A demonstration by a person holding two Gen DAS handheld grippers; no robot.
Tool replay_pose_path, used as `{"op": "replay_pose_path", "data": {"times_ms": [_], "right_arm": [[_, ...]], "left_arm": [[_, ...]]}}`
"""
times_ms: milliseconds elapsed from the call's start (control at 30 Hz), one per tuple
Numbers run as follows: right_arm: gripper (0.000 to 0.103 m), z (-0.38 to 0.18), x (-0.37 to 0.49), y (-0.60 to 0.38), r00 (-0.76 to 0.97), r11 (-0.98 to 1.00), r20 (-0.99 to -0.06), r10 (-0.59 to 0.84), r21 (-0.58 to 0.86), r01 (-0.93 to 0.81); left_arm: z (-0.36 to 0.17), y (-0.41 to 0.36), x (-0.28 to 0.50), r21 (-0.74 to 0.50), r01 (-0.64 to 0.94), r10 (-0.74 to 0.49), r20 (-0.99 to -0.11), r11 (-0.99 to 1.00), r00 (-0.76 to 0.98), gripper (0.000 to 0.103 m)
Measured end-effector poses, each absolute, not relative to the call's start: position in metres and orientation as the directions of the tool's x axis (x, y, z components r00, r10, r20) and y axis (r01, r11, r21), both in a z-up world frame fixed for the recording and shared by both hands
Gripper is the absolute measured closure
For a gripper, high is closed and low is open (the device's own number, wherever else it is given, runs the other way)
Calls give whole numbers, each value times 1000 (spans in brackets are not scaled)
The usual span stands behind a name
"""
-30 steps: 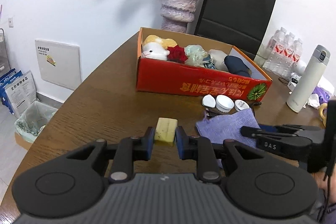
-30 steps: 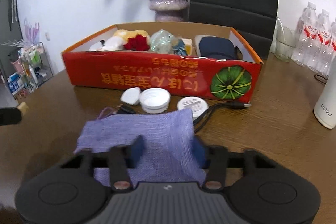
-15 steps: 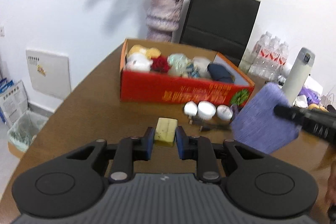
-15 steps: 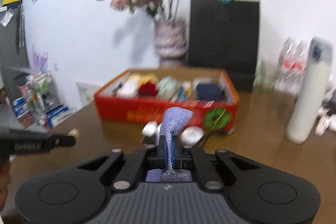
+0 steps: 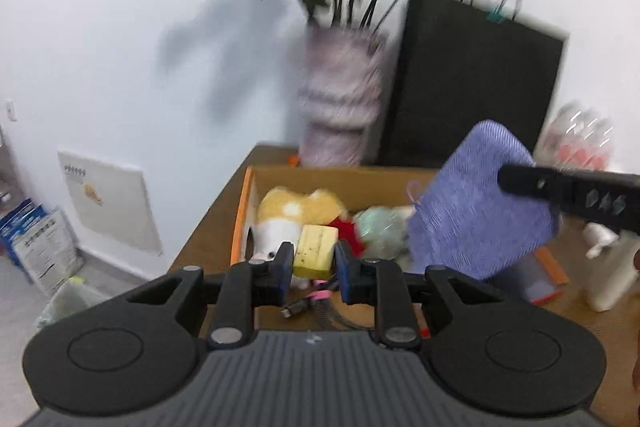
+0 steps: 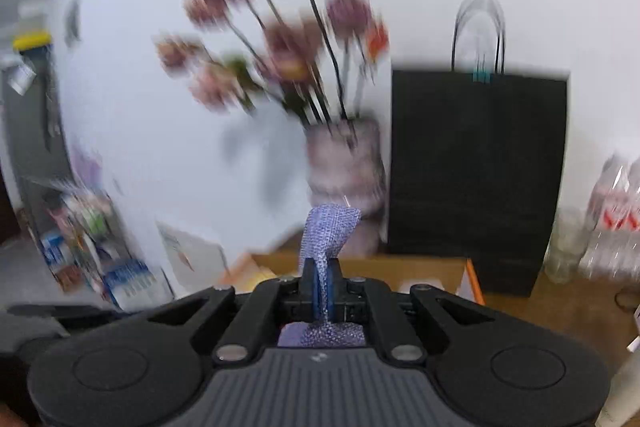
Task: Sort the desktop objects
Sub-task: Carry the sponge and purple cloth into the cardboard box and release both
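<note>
While my left gripper (image 5: 313,259) stayed clamped on the stiff, light sponge (image 5: 314,247) over the box (image 5: 239,223), my right gripper (image 6: 320,291), shut tight, pinched one edge of the limp cloth (image 5: 476,211) at two o'clock, so it draped freely.

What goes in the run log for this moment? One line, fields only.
left gripper: shut on yellow sponge | right gripper: shut on purple cloth | both over cardboard box | nothing released yet
</note>
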State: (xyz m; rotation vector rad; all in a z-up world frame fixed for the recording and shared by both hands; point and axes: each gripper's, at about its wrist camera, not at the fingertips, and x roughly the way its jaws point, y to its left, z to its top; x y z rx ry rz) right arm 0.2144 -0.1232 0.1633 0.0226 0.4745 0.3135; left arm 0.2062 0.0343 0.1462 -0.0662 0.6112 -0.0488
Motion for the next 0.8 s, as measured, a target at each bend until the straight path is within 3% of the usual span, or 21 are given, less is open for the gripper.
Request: {"op": "replay_pose_path", "data": {"times_ms": [167, 333, 433, 467, 533, 600, 667, 700, 800], "right_arm": [[100, 93, 274, -114, 749, 962, -621, 233, 33, -272], [99, 66, 282, -119, 713, 970, -688, 135, -55, -237], [87, 62, 284, -113, 682, 956, -726, 90, -129, -264], [84, 60, 285, -113, 670, 953, -737, 90, -133, -274], [84, 58, 287, -113, 644, 943, -754, 129, -107, -314], [75, 63, 291, -119, 623, 943, -764, 168, -60, -327], [51, 75, 296, -130, 615, 953, -763, 197, 1, -303], [45, 83, 299, -138, 609, 955, -760, 226, 49, -293], [46, 107, 305, -161, 593, 945, -742, 313, 184, -269]], "left_arm": [[105, 36, 246, -62, 15, -53, -673, 998, 738, 80], [85, 36, 254, -15, 26, -29, -683, 1000, 730, 78], [83, 31, 257, 4, 49, -33, -688, 999, 725, 69], [84, 30, 257, 0, 57, -41, -692, 998, 721, 61], [90, 28, 258, -3, 60, -45, -694, 998, 719, 53], [99, 30, 254, -9, 67, -55, -684, 998, 727, 48], [110, 32, 251, -13, 65, -57, -674, 998, 737, 42], [117, 35, 250, -16, 60, -56, -666, 998, 744, 41], [135, 41, 248, -34, 48, -58, -655, 998, 753, 38]]}}
